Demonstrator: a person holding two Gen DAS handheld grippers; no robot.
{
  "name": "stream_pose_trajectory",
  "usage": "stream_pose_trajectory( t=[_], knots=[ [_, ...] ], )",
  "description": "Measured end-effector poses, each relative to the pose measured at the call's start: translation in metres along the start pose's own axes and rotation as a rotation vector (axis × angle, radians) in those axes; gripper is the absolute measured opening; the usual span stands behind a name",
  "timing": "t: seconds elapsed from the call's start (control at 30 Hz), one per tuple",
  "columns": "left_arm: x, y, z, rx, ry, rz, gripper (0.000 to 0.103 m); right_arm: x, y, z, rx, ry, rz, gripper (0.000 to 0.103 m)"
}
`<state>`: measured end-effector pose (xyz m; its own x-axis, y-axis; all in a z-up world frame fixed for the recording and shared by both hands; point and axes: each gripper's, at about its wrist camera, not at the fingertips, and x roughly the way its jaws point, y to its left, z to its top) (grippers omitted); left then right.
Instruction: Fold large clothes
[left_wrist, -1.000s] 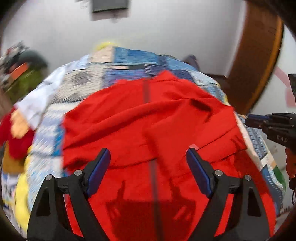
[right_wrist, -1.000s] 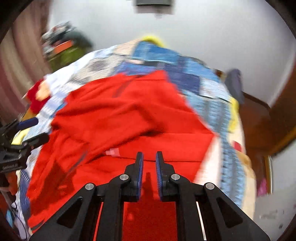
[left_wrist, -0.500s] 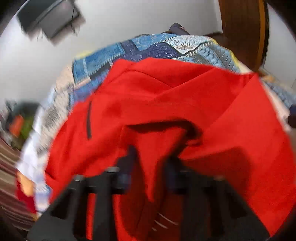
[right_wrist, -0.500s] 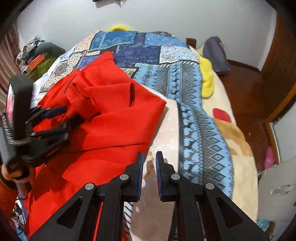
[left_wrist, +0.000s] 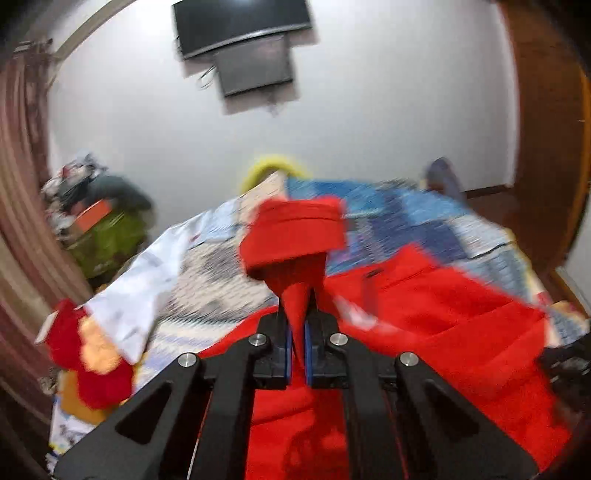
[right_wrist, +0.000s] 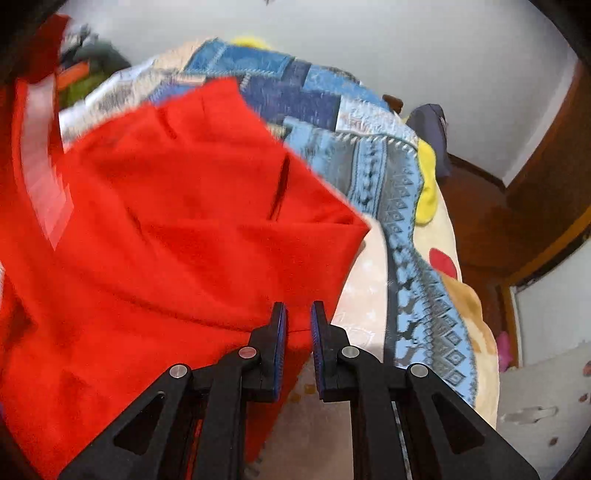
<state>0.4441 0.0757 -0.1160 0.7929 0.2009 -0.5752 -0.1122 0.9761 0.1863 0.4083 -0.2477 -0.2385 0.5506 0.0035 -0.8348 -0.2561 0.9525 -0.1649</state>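
A large red garment (left_wrist: 436, 325) lies spread on a bed with a blue patchwork quilt (left_wrist: 399, 218). My left gripper (left_wrist: 298, 321) is shut on a bunch of the red fabric, and a folded cuff of it (left_wrist: 295, 232) stands lifted above the fingertips. In the right wrist view the red garment (right_wrist: 177, 229) fills the left half. My right gripper (right_wrist: 297, 314) sits at its right edge, jaws almost together with a narrow gap. Red cloth shows behind the gap. I cannot tell whether any is pinched.
A pile of red, orange and white clothes (left_wrist: 92, 347) lies at the bed's left edge. A cluttered heap (left_wrist: 96, 221) stands by the far left wall. A TV (left_wrist: 240, 22) hangs on the wall. Brown floor (right_wrist: 476, 221) and a wooden door are right of the bed.
My left gripper went from wide open to shut on the red fabric and lifted a part of it. My right gripper stayed nearly closed and moved to the garment's right edge.
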Motion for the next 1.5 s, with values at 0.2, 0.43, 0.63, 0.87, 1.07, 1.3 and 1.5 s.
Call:
stream_pose_trajectory(
  t=[0.2, 0.43, 0.63, 0.87, 1.07, 1.3, 1.5],
  knots=[
    [0.055, 0.042, -0.083, -0.054, 0.239, -0.001, 0.007, -0.002, 0.033, -0.011, -0.176, -0.05, -0.258, 0.01],
    [0.089, 0.055, -0.172, -0.129, 0.426, -0.048, 0.012, 0.001, 0.05, -0.02, -0.31, -0.017, -0.429, 0.01],
    [0.076, 0.076, -0.191, -0.157, 0.467, -0.176, 0.025, -0.011, 0.005, -0.008, -0.047, 0.052, -0.23, 0.01],
    [0.029, 0.099, -0.179, -0.087, 0.401, -0.202, 0.076, -0.028, -0.052, -0.004, 0.324, 0.072, 0.183, 0.01],
    [0.064, 0.091, -0.16, -0.071, 0.433, -0.142, 0.076, -0.033, -0.064, -0.004, 0.437, 0.064, 0.307, 0.01],
    [0.097, 0.053, -0.143, 0.063, 0.369, 0.126, 0.006, -0.028, -0.054, 0.026, 0.377, 0.019, 0.228, 0.01],
    [0.063, 0.08, -0.099, -0.055, 0.194, 0.14, 0.006, -0.028, -0.028, 0.048, 0.268, -0.069, 0.192, 0.01]
  ],
)
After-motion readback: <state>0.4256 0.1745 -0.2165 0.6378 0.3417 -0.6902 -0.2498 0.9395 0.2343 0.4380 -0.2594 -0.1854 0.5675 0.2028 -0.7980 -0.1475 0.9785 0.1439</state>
